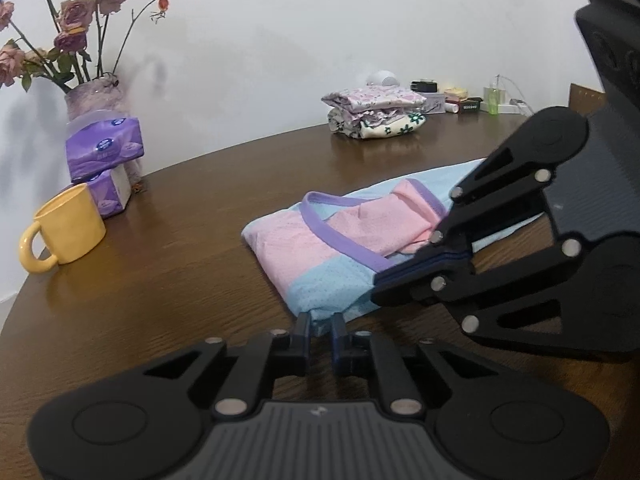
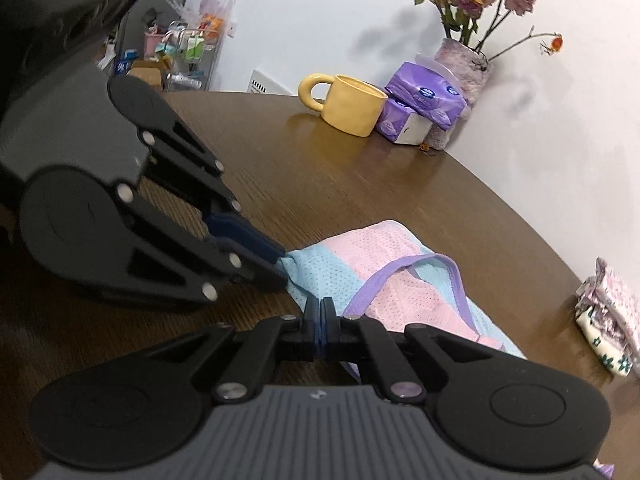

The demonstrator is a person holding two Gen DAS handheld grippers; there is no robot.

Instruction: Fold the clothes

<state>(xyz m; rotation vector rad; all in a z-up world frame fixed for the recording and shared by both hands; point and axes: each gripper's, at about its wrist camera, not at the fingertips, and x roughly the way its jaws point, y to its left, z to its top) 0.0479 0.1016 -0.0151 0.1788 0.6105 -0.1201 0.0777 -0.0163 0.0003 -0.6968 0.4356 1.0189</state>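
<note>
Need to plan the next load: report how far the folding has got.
Done: a stack of folded clothes sits at the table's far edge. In hand: the left gripper and right gripper are both shut on the near edge of the pink-and-blue top, already partly folded. Left: finishing its folds and stacking it.

A garment [image 1: 320,256] lies flat on the counter [image 1: 180,280]. The left tongs [image 1: 321,326] meet its near corner, and the right tongs [image 1: 384,286] meet its edge just to the right. Far left on the counter stands a mug [image 1: 68,228]; behind it are stacked tissue packs [image 1: 104,160], then a vase [image 1: 94,98] against the wall. A pile of folded clothes [image 1: 374,114] sits well behind the garment.
</note>
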